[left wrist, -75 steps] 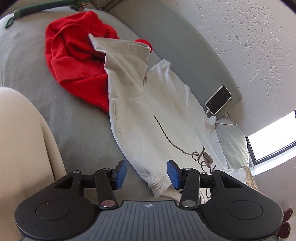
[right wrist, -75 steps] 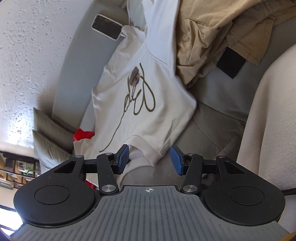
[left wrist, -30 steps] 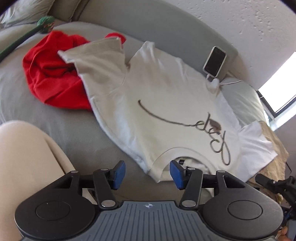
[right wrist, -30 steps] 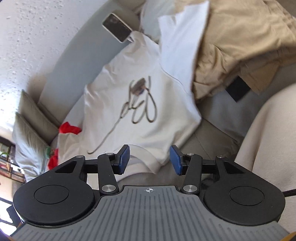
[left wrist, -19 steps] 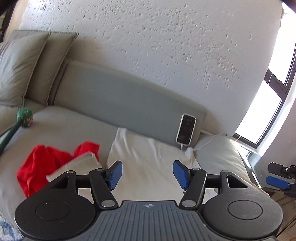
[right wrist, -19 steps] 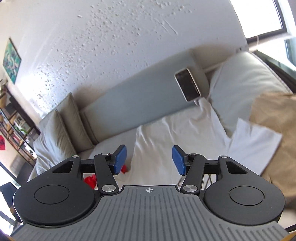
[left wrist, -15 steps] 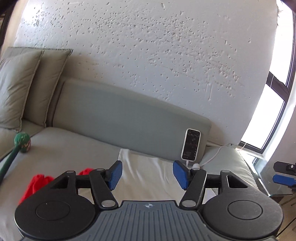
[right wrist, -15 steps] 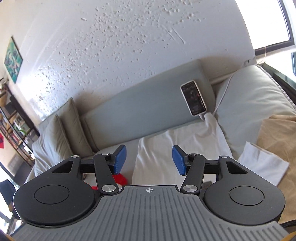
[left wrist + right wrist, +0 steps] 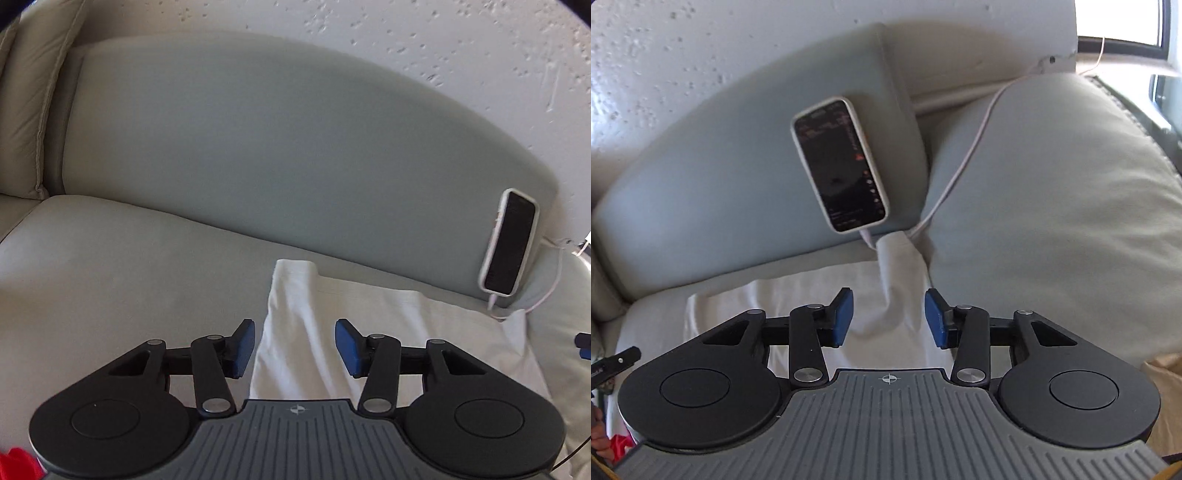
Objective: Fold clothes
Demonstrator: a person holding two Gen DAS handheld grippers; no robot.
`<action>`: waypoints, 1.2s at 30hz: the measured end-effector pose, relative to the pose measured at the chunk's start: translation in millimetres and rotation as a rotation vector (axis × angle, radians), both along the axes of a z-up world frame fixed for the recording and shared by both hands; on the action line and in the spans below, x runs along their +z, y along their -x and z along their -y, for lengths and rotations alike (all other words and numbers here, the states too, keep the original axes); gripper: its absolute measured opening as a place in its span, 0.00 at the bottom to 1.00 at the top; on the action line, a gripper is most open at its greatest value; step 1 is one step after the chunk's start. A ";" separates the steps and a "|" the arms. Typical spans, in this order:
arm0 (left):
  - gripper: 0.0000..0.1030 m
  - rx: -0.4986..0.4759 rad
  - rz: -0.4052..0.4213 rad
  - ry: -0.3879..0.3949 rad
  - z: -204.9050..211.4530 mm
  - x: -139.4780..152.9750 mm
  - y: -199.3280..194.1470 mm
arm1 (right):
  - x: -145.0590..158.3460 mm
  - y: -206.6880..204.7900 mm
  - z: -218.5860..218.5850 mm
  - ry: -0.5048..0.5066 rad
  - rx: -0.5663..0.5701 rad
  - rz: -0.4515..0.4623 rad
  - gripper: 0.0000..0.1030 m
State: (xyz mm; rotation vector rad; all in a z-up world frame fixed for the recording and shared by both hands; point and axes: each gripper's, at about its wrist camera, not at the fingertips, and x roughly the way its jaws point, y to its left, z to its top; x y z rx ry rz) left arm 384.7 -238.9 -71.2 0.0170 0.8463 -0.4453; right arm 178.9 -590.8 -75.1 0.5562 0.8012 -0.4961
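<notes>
Left wrist view: my soft grey sofa (image 9: 258, 147) carries the white shirt (image 9: 388, 332), smooth cotton lying flat by the backrest. A glossy rectangular phone (image 9: 509, 243) leans there. My left gripper (image 9: 294, 349) and right gripper (image 9: 888, 318) are closing, blue pads not yet pressing cloth.
</notes>
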 end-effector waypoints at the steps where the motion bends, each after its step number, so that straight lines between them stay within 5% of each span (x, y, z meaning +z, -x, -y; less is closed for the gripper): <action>1: 0.46 0.013 0.011 -0.039 8.0 -9.7 -8.0 | -11.5 -10.7 10.8 -0.004 -0.010 -0.014 0.41; 6: 0.46 -0.031 0.058 -0.104 30.3 -45.7 -35.7 | -57.3 -51.0 51.0 0.012 -0.006 -0.060 0.39; 11: 0.48 -0.081 0.070 -0.122 41.9 -68.0 -49.8 | -81.4 -72.3 60.3 0.027 0.136 -0.030 0.38; 15: 0.48 -0.105 0.117 -0.147 46.2 -70.0 -46.9 | -100.0 -87.9 47.2 0.139 0.243 -0.123 0.08; 19: 0.03 -0.156 0.155 -0.170 48.6 -60.5 -40.4 | -101.2 -84.6 37.2 0.192 0.244 -0.104 0.03; 25: 0.02 -0.051 0.305 -0.147 28.9 -40.8 -24.9 | -69.9 -46.6 31.1 0.362 0.101 0.029 0.02; 33: 0.03 -0.005 0.291 -0.311 50.6 -67.1 -27.0 | -74.5 -66.9 33.1 0.452 0.033 -0.074 0.03; 36: 0.17 0.023 0.293 -0.314 49.5 -57.8 -21.1 | -68.6 -72.0 31.1 0.434 0.046 -0.088 0.13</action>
